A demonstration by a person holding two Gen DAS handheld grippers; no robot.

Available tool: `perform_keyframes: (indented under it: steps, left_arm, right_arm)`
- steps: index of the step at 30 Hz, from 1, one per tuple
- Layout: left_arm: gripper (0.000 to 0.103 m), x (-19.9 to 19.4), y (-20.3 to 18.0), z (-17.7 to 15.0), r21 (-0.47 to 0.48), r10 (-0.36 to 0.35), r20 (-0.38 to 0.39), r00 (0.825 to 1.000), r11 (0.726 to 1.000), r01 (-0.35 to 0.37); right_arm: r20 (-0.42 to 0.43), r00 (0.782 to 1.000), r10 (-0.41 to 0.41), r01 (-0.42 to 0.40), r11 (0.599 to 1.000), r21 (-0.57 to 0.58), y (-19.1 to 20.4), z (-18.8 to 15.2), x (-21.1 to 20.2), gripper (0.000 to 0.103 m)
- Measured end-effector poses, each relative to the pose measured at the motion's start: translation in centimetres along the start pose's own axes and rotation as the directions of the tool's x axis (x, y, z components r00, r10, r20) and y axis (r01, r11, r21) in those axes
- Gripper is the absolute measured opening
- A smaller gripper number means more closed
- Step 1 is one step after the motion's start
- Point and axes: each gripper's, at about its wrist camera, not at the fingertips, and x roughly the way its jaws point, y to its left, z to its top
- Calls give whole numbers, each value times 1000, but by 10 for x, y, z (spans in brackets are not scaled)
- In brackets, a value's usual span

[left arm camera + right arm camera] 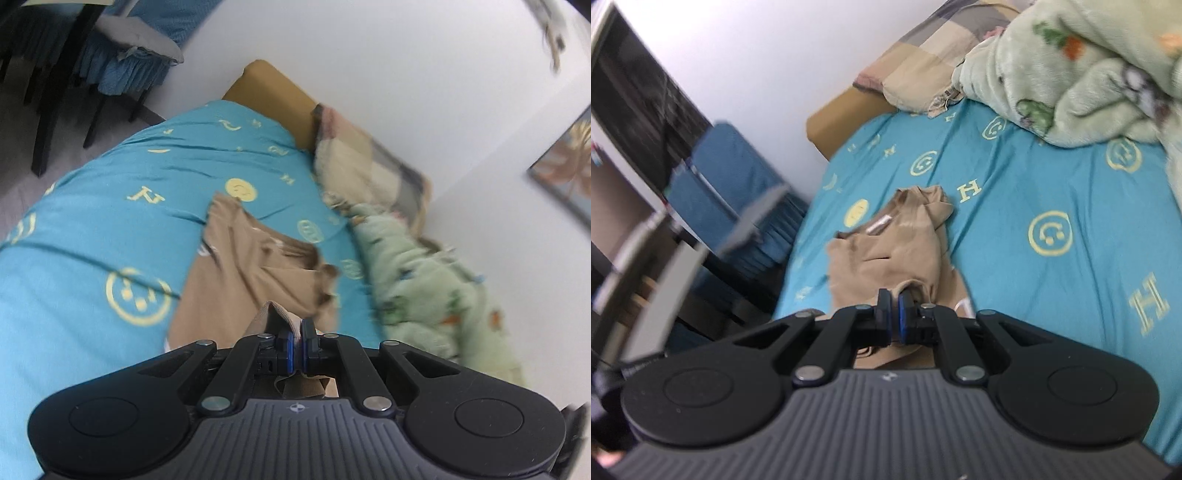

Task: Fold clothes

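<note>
A tan garment (236, 273) lies crumpled on the teal bed sheet (110, 206). It also shows in the right wrist view (886, 247), bunched up on the teal sheet (1052, 192). My left gripper (298, 332) is shut on a fold of the tan cloth, which rises between its blue pads. My right gripper (894, 302) is shut on another edge of the same garment, with cloth pinched between the jaws. Both grippers hold the cloth a little above the bed.
A pale green fleece blanket (436, 280) and a patchwork pillow (369, 162) lie along the wall side of the bed; the blanket also shows in the right wrist view (1078, 66). Blue-covered chairs (125, 55) stand past the bed's far end. A mustard mattress corner (273, 92) shows beyond the sheet.
</note>
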Motion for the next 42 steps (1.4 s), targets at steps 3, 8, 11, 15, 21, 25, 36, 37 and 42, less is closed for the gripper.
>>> perform_keyframes:
  steps: [3,8,11,15,21,25,36,37,42]
  left_arm:
    - [5,42,12,9,65,50,-15,999,997,-49]
    - [5,95,34,7,130,108,-68,992,987,-99]
    - [5,112,37,0,214,155,-78,985,967,-135]
    - [6,112,30,-8,313,185,-57,981,937,-158]
    - [27,82,6,-17,401,189,6,982,899,-175]
    - [68,50,-10,-24,414,195,78,978,886,-210]
    - [89,-40,-38,-57,440,171,208,963,863,-248]
    - [89,-48,-40,-60,440,167,217,962,863,-249]
    - [89,-68,-44,-73,443,159,233,960,861,-250]
  right_arm:
    - [-12,999,-45,44,995,-87,-2,0,40,8]
    - [-54,994,-96,86,982,-169,-14,-7,94,8]
    - [-90,987,-131,114,977,-181,-19,-12,114,9]
    - [-133,982,-137,117,982,-150,-21,-11,122,11]
    - [-109,988,-113,91,978,-188,-8,-12,101,75]
    - [-30,995,-98,89,971,-223,7,-14,71,83]
    - [119,990,-70,106,941,-323,29,-29,-15,83]
    - [133,989,-71,111,938,-330,30,-31,-21,83]
    - [144,989,-42,84,950,-300,28,-36,-46,83]
